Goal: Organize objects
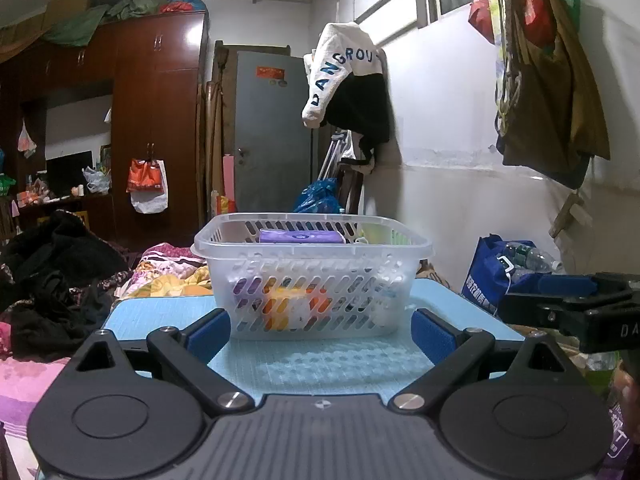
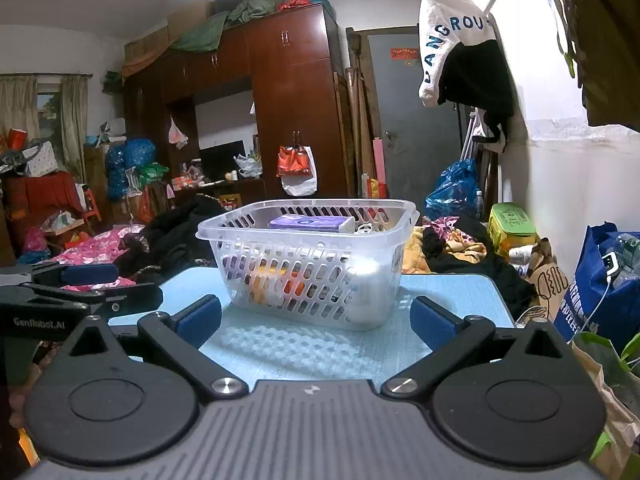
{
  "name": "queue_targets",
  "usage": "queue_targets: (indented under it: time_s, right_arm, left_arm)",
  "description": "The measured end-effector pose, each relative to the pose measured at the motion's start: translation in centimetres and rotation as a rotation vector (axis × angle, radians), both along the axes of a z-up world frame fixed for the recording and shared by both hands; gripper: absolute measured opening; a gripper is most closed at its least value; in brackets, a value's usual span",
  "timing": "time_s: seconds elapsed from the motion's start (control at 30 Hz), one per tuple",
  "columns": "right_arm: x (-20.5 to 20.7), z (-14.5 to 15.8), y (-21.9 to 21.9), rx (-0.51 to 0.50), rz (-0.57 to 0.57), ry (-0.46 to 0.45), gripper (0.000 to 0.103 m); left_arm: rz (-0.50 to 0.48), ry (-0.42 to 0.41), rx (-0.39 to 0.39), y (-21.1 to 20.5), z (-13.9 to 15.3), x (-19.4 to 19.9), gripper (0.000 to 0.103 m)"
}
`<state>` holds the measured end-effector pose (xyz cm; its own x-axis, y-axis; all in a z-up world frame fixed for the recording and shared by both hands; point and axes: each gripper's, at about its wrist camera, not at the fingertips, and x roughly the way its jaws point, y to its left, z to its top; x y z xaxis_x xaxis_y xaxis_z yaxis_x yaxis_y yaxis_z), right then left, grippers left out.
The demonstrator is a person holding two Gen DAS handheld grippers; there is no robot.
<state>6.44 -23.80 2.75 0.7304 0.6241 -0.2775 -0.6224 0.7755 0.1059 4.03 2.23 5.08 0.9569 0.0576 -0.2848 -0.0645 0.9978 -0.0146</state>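
A clear slotted plastic basket (image 1: 312, 280) (image 2: 308, 264) stands on a light blue table (image 1: 320, 364) (image 2: 304, 352). Inside it lie a purple pack (image 1: 301, 236) (image 2: 310, 223) on top, orange and yellow items lower down, and a white object at the right. My left gripper (image 1: 320, 330) is open just in front of the basket, its blue pads level with the basket's base, holding nothing. My right gripper (image 2: 316, 318) is open too, a little short of the basket, also empty. Each gripper shows at the edge of the other's view.
Piled dark clothes and floral bedding (image 2: 172, 236) lie left of and behind the table. A blue bag with bottles (image 1: 504, 272) (image 2: 600, 280) stands at the right by the white wall. A green box (image 2: 512, 220) and a wooden wardrobe (image 2: 280, 100) lie further back.
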Motion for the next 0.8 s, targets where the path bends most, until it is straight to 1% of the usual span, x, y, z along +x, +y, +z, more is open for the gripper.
queue_targets:
  time_s: [0.8]
  right_arm:
    - [-0.11,-0.07,-0.03,0.002,0.002,-0.001,0.103]
  left_arm:
    - [0.004,0.007,0.008,-0.39,-0.36,0.05,0.098]
